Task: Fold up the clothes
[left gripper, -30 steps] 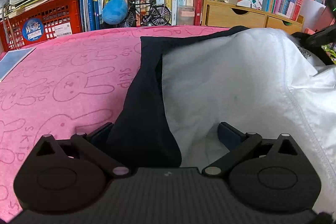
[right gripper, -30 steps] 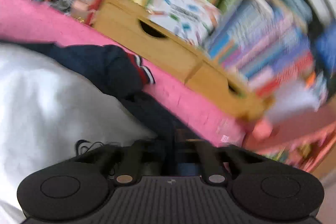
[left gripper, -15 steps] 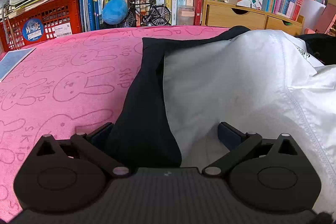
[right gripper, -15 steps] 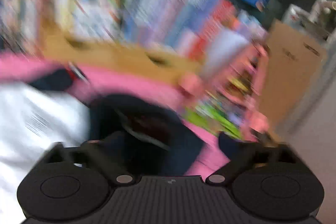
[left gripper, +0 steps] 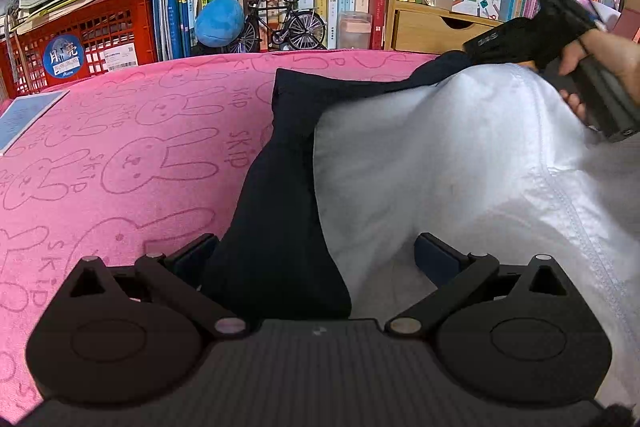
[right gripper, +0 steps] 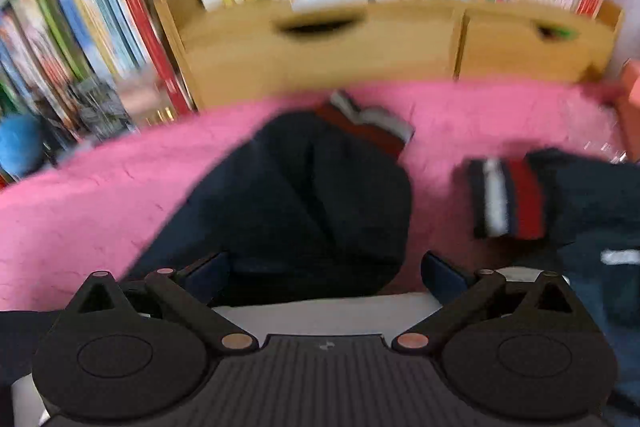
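My right gripper [right gripper: 324, 267], clamped on dark cloth 1 second ago, now closes slightly from wide over the navy sleeve with red-and-white striped cuff [right gripper: 320, 195] near the pink bunny-print desk's [left gripper: 120, 155] far edge, unpinched, while my left gripper [left gripper: 316, 259] stays wide around the navy-and-white garment's hem [left gripper: 280, 247], so the next fold needs regrasping.

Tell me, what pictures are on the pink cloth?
Bunny outlines on the pink cloth, clearest in the left wrist view.

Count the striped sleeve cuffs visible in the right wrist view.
2: one striped cuff at the far end of the middle navy sleeve, another to its right on the pink cloth. None seems hidden.
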`<state>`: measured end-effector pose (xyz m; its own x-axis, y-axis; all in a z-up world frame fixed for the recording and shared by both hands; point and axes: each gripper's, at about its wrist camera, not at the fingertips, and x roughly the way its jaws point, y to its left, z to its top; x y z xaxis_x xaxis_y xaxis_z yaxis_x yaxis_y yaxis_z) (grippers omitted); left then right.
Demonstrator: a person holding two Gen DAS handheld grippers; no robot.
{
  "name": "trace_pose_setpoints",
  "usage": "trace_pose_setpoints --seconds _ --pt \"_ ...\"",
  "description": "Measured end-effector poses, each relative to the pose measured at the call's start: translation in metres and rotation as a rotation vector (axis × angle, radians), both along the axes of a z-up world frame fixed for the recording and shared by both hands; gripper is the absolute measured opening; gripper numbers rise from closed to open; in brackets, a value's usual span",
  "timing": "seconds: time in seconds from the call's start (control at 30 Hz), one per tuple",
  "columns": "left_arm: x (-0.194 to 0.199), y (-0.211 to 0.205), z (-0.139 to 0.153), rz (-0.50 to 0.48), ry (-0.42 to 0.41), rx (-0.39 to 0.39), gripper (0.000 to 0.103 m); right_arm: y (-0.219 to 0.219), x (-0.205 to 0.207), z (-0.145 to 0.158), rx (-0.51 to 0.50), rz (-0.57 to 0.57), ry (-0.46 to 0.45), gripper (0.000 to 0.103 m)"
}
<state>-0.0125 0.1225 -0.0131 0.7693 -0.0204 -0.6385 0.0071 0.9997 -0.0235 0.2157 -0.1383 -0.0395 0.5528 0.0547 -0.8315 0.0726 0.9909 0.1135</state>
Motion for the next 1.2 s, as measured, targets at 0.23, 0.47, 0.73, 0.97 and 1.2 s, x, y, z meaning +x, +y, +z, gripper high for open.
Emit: trace_pose_setpoints --seconds 0.23,0.47,0.73,0.97,1.2 --pt "-0.001 0.000 0.000 -0.009 -0.004 -0.011 0.103 0.042 -0.005 0.032 0.188 0.160 -0.061 0.020" --pt "-0.002 0.005 0.001 -0.011 -0.011 -0.045 0.103 0.151 -0.043 0.111 0.482 0.639 -0.200 0.020" --pt "-0.002 0.007 0.002 -0.012 -0.013 -0.059 0.103 0.176 -0.073 0.138 0.333 0.766 -0.330 0.084" --pt "-0.002 0.008 0.001 -0.008 -0.017 -0.069 0.103 0.097 -0.051 0.079 0.075 0.484 -0.267 0.092" --pt "-0.003 0.007 0.001 -0.002 -0.015 -0.064 0.103 0.178 -0.057 0.035 0.149 0.538 -0.010 0.065"
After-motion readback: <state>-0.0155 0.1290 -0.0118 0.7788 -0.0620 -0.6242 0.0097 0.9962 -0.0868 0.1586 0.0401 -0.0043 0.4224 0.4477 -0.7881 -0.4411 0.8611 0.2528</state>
